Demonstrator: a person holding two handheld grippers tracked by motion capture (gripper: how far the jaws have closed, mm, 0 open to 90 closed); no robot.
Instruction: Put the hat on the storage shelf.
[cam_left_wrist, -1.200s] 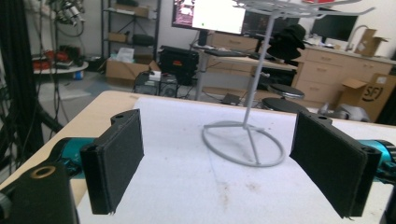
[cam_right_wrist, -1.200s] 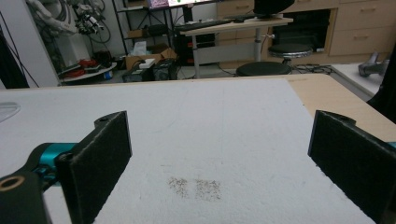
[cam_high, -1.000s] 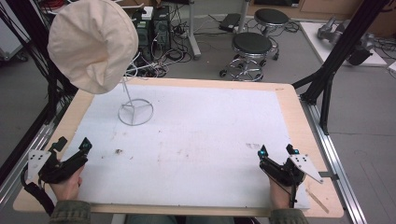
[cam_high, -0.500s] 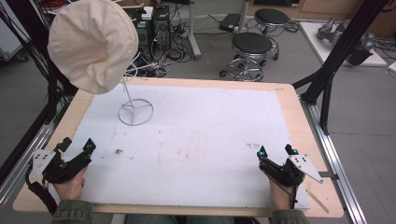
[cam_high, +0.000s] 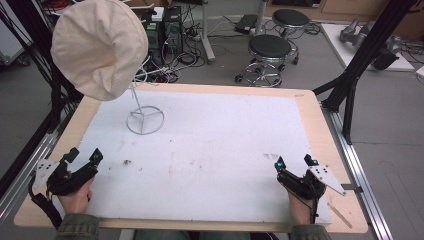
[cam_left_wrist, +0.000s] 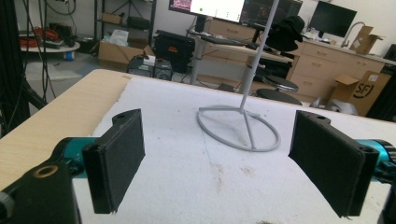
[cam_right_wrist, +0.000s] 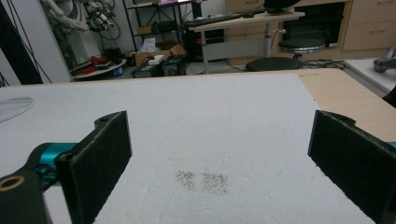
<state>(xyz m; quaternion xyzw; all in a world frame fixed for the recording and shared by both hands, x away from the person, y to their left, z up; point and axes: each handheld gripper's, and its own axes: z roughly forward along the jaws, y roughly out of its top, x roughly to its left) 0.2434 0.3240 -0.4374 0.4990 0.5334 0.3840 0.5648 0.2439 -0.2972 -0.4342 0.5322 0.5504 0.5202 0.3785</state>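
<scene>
A cream hat (cam_high: 99, 46) sits on top of a thin white wire stand whose ring base (cam_high: 145, 120) rests on the white foam mat at the back left. The same ring base (cam_left_wrist: 238, 127) lies ahead in the left gripper view. My left gripper (cam_high: 83, 157) rests near the mat's front left corner, open with nothing between its jaws, well short of the stand. My right gripper (cam_high: 295, 161) is at the front right, open and empty too. Both are held by hands coming in from the bottom edge.
The white mat (cam_high: 215, 145) covers most of a wooden table (cam_high: 310, 105) and carries a few dark smudges (cam_right_wrist: 203, 179). Black frame posts (cam_high: 360, 55) stand at the table's right and left. Stools (cam_high: 270, 50) and cables lie on the floor beyond.
The left gripper has drifted slightly right and forward. The right gripper, hat and stand have stayed in place.
</scene>
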